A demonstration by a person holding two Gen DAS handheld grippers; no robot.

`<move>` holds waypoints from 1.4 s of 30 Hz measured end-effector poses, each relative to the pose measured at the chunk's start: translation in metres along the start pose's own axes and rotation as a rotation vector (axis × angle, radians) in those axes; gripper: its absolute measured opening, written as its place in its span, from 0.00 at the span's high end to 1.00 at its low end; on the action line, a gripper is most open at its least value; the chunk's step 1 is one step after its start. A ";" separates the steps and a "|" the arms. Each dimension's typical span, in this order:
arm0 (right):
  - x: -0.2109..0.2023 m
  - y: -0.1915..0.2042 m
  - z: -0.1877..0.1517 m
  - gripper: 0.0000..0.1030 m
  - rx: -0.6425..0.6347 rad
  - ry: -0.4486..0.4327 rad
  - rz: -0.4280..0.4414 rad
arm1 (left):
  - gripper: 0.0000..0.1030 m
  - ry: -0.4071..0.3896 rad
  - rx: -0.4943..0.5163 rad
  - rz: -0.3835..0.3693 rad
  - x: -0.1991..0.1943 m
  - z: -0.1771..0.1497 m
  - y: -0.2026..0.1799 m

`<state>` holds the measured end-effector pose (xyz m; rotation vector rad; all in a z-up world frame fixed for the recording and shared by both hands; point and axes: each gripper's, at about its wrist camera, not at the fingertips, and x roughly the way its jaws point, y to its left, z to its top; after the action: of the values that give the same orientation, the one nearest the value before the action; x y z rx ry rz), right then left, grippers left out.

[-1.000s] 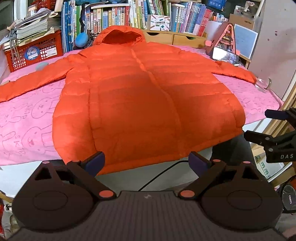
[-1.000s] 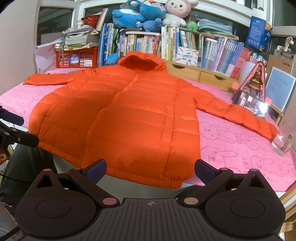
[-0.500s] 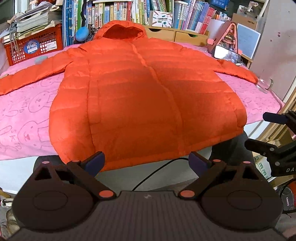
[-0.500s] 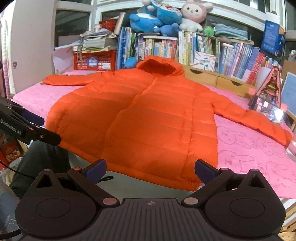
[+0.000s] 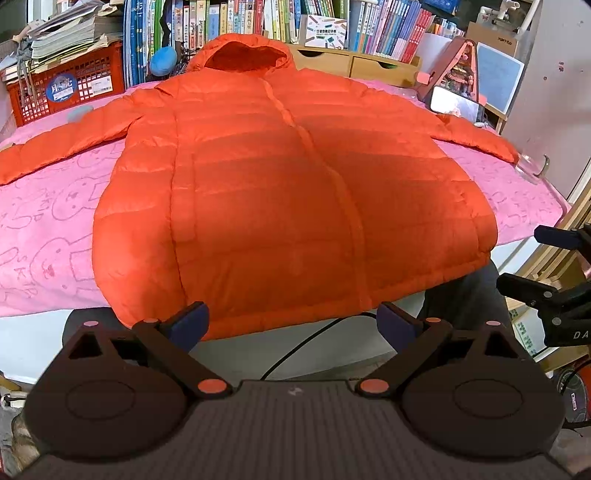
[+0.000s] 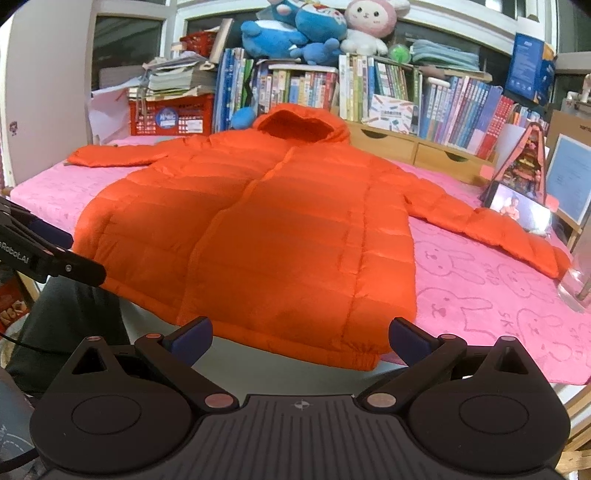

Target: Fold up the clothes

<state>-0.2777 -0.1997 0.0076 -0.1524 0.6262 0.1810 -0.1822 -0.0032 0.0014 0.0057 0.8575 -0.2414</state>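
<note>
The orange jacket (image 5: 288,192) is seen spread flat, sleeves out, no fold made; both the left gripper (image 5: 293,325) and right gripper (image 6: 301,338) are held agape, empty.

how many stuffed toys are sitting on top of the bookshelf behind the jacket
3, in the right wrist view: two blue plush toys overlapping at left, one pink-and-white plush at right. More may hide behind them.

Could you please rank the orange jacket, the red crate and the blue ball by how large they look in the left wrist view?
1. jacket
2. crate
3. ball
The crate and ball stand farther away.
</note>
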 end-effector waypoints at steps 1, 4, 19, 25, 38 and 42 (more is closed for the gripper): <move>0.001 -0.001 0.000 0.00 0.005 0.003 -0.007 | 0.04 0.000 0.000 0.000 0.001 0.001 0.000; 0.004 -0.005 0.000 0.00 0.019 0.015 -0.029 | 0.04 -0.018 0.007 0.010 0.004 0.010 0.001; 0.102 -0.174 0.052 0.00 0.666 -0.240 -0.286 | 0.02 -0.249 -0.157 0.177 0.059 0.108 0.051; 0.164 -0.235 0.066 0.00 0.814 -0.212 -0.372 | 0.02 -0.266 -0.171 0.281 0.103 0.134 0.063; 0.217 -0.293 0.068 0.15 0.970 -0.164 -0.487 | 0.00 -0.236 -0.237 0.297 0.160 0.128 0.091; 0.222 -0.305 0.072 0.69 1.046 -0.198 -0.455 | 0.00 -0.230 -0.232 0.296 0.162 0.128 0.089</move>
<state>0.0049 -0.4549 -0.0401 0.7234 0.4106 -0.5711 0.0341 0.0366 -0.0441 -0.1096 0.6412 0.1345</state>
